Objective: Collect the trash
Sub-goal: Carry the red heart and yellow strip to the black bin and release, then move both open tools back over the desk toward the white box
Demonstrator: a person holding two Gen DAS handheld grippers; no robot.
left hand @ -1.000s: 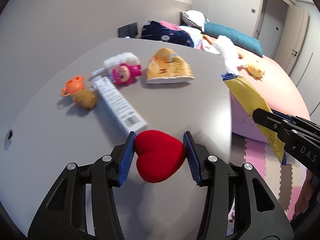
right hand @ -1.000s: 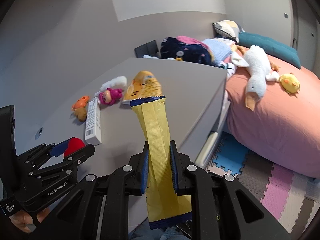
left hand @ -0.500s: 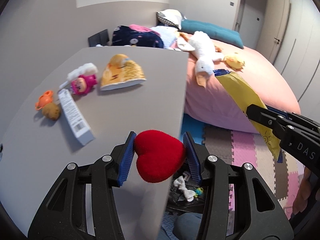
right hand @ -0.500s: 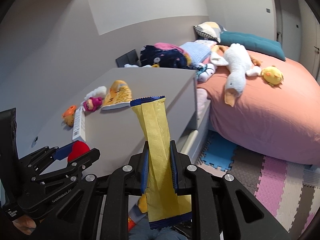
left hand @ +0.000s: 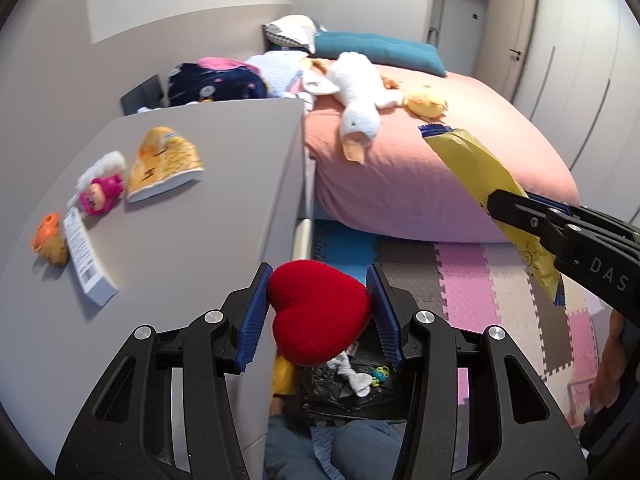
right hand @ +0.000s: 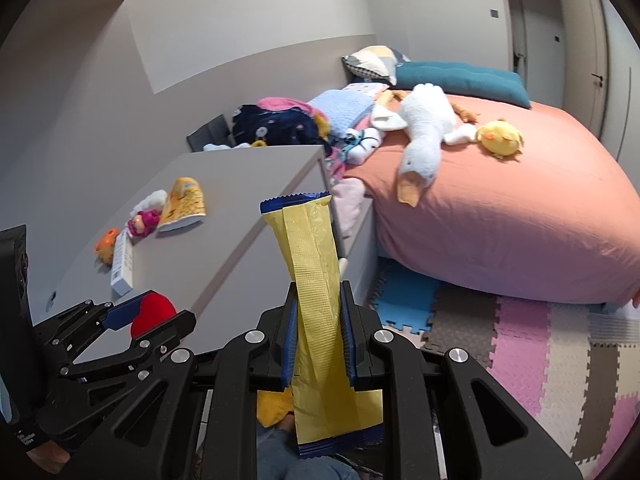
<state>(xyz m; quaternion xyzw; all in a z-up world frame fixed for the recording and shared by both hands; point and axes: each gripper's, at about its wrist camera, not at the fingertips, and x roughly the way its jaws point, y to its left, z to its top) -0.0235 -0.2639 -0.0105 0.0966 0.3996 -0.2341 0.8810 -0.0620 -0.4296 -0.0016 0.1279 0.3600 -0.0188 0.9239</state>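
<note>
Both hands were mid-carry off the grey table [left hand: 180, 248] toward the black bin bag [left hand: 352, 396] on the floor at six o'clock in the left wrist view. The left gripper [left hand: 318, 314] was clamped on the red plush heart [left hand: 318, 312], jaws part open around its width; the right gripper [right hand: 318, 334] was nearly closed, pinching the yellow wrapper [right hand: 312, 272]. I judged the next move to be centring each item over the bag, lowering, then opening the jaws
</note>
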